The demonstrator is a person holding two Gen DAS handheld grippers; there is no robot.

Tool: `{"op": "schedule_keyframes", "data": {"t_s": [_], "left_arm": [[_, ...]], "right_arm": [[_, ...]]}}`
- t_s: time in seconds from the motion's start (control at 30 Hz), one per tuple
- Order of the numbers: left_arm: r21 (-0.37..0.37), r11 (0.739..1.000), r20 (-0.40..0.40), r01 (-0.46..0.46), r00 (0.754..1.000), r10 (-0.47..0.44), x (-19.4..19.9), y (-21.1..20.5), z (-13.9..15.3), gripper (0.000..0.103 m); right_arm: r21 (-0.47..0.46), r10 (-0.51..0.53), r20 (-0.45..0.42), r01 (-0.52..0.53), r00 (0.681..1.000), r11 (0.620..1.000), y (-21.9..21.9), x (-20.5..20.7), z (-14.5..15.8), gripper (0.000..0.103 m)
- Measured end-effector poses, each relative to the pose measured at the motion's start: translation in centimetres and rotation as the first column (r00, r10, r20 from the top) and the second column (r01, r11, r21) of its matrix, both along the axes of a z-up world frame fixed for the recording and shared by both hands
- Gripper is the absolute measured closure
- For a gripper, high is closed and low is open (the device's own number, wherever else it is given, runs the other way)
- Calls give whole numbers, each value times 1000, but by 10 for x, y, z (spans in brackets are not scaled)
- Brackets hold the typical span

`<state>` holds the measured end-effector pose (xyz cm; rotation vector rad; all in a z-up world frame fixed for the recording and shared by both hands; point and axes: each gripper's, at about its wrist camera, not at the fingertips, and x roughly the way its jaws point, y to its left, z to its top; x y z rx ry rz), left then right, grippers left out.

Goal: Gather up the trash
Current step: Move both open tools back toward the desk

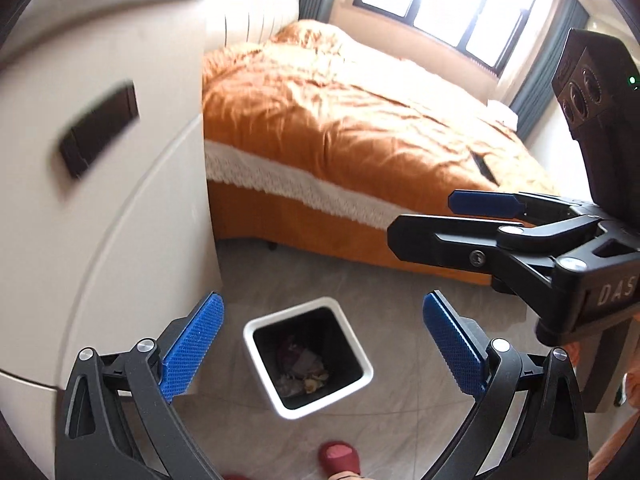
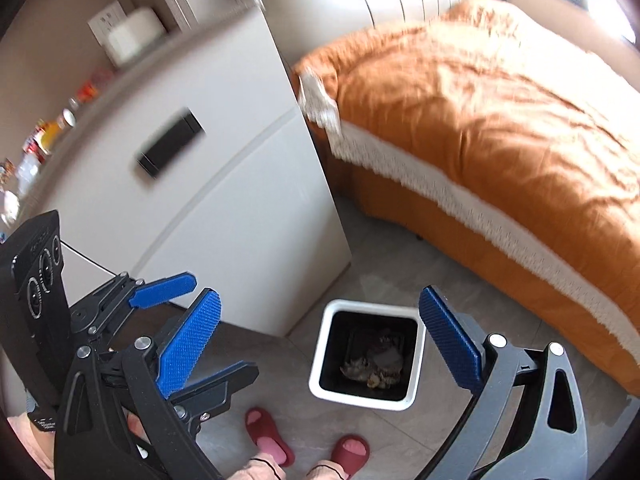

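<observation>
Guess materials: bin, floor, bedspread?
Bin: likely plastic, smooth white shell with a black inner liner. Floor: looks like grey stone-look tile, slight sheen, thin joint lines. Bedspread: woven fabric, matte orange, wrinkled, with a pale lace-like trim.

Grey tiled floor (image 1: 352, 288) spreads below the claws; ahead and right of them sits a bed (image 1: 360, 120) under a rumpled orange cover with a white lace edge. To their left stands a white cabinet (image 2: 224, 184) with a dark recessed handle. Far ahead, a bright window (image 1: 448, 0) floods daylight between teal curtains (image 1: 552, 52)
</observation>
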<state>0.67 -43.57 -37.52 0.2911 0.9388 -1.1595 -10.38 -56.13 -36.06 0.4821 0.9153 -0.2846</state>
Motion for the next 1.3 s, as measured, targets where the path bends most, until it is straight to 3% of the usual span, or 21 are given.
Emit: {"op": "schedule_keyframes", "data": {"t_s": [0.37, 0.77, 0.97, 1.3], "left_arm": [[-97, 994, 64, -58, 996, 64, -2, 45, 113, 5], [-155, 969, 155, -194, 964, 218, 14, 116, 197, 5], [-167, 943, 219, -287, 922, 319, 33, 153, 226, 5], [-219, 852, 261, -476, 813, 521, 70, 235, 255, 5]], "right_arm": [[-78, 11, 139, 0, 990, 997, 34, -4, 109, 4], [-148, 100, 263, -62, 960, 987, 81, 17, 196, 4], [-186, 182, 307, -129, 934, 974, 112, 43, 224, 4], [-257, 373, 357, -294, 856, 921, 181, 104, 266, 4]]}}
